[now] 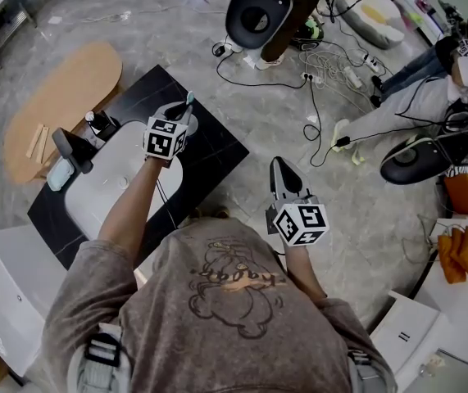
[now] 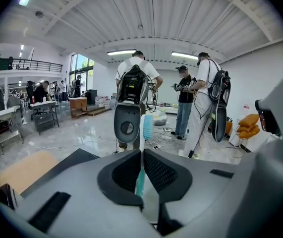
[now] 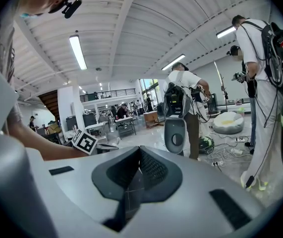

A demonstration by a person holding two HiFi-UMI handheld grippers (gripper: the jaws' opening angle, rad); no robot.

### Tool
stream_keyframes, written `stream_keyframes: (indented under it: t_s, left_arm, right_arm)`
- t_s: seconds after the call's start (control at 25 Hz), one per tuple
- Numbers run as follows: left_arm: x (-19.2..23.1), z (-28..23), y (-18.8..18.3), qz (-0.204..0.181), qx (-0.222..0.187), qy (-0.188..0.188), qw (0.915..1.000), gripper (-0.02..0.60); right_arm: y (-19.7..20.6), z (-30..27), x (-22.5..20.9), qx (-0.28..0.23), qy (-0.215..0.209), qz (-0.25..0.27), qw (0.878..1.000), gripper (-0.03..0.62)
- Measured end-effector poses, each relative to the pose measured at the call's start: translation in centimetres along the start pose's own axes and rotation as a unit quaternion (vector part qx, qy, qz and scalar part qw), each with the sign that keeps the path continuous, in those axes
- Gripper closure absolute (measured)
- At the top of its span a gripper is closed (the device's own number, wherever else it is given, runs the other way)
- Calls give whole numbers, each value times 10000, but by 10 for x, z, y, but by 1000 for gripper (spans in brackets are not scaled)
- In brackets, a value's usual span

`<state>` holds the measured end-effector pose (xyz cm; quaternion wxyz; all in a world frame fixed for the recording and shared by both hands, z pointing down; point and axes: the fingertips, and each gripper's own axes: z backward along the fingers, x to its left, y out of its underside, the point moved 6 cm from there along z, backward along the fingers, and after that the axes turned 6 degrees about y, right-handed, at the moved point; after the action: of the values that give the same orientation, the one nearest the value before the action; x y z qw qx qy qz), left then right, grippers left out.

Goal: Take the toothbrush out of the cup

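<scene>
The toothbrush (image 2: 147,127) has a teal handle, a white neck and blue bristles; it stands upright between the jaws of my left gripper (image 2: 142,152), which is shut on the handle. From the head view, the left gripper (image 1: 183,113) hangs over the far edge of the black counter, and the toothbrush (image 1: 188,98) sticks out past its tips. I cannot make out the cup in any view. My right gripper (image 1: 279,169) is held over the floor to the right, apart from the counter. Its jaws (image 3: 140,152) are shut with nothing between them.
A white basin (image 1: 106,188) sits in a black counter (image 1: 213,150) with a dark fitting (image 1: 74,150) at its left. An oval wooden table (image 1: 61,105) lies beyond. Cables (image 1: 324,76) and a grey pod-shaped stand (image 1: 258,11) are on the floor ahead; people stand further off.
</scene>
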<state>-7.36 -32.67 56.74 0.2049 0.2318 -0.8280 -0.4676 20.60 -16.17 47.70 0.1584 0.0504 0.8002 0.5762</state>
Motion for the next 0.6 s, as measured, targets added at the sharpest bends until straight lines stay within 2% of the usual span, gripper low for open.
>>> stream_keyframes:
  t_s: [0.28, 0.6]
  left_arm:
    - [-5, 9, -5, -11, -46, -47, 10000, 543]
    - [-6, 36, -21, 253, -498, -135, 9983, 545]
  right_arm:
    - [0, 2, 4, -5, -81, -9, 10000, 591]
    - [2, 2, 15, -29, -222, -8, 9997, 591]
